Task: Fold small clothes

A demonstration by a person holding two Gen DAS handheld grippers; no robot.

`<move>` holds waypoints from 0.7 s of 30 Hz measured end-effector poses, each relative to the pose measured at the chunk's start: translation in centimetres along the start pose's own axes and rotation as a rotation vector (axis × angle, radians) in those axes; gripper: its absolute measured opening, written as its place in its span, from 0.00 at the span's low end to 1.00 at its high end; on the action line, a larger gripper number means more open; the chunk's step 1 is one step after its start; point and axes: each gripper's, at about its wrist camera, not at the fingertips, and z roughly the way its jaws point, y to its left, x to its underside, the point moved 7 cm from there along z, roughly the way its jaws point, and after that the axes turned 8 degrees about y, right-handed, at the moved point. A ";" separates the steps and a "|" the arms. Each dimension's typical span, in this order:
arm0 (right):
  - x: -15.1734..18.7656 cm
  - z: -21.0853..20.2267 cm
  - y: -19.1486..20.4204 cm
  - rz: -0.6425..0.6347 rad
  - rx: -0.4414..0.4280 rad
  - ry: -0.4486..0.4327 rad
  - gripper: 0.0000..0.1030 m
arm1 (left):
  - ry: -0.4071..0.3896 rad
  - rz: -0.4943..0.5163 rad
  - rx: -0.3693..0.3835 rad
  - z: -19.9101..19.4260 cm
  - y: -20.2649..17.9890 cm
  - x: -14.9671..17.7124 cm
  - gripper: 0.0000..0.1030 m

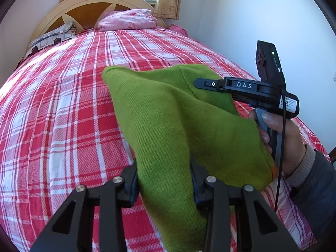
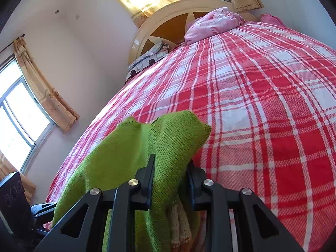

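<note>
The left claw [image 1: 166,180] is pinching the near edge of the green knitted garment [image 1: 168,113], lifted over the red plaid bed [image 1: 63,105]. The right claw [image 2: 171,176] is pinching its other edge. The bed's far part is lying open up to the pink bedding [image 1: 128,20].

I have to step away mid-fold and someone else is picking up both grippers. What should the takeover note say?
Left gripper: shut on the green knit garment.
Right gripper: shut on another part of the same garment.
The garment hangs bunched between the two grippers above the red plaid bedspread; a pale knit trim shows under it.
Done: garment picked up.
Left: no neat fold visible yet; lay it flat and fold it.
</note>
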 end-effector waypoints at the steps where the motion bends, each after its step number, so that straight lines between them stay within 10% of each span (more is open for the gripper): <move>1: 0.1 -0.2 0.5 -0.003 -0.002 -0.001 0.25 | 0.001 0.000 -0.001 -0.2 0.0 0.1 0.38; 21: 3.8 -0.1 8.8 -0.016 -0.088 0.003 0.25 | -0.058 -0.047 -0.035 -6.7 2.5 4.3 0.37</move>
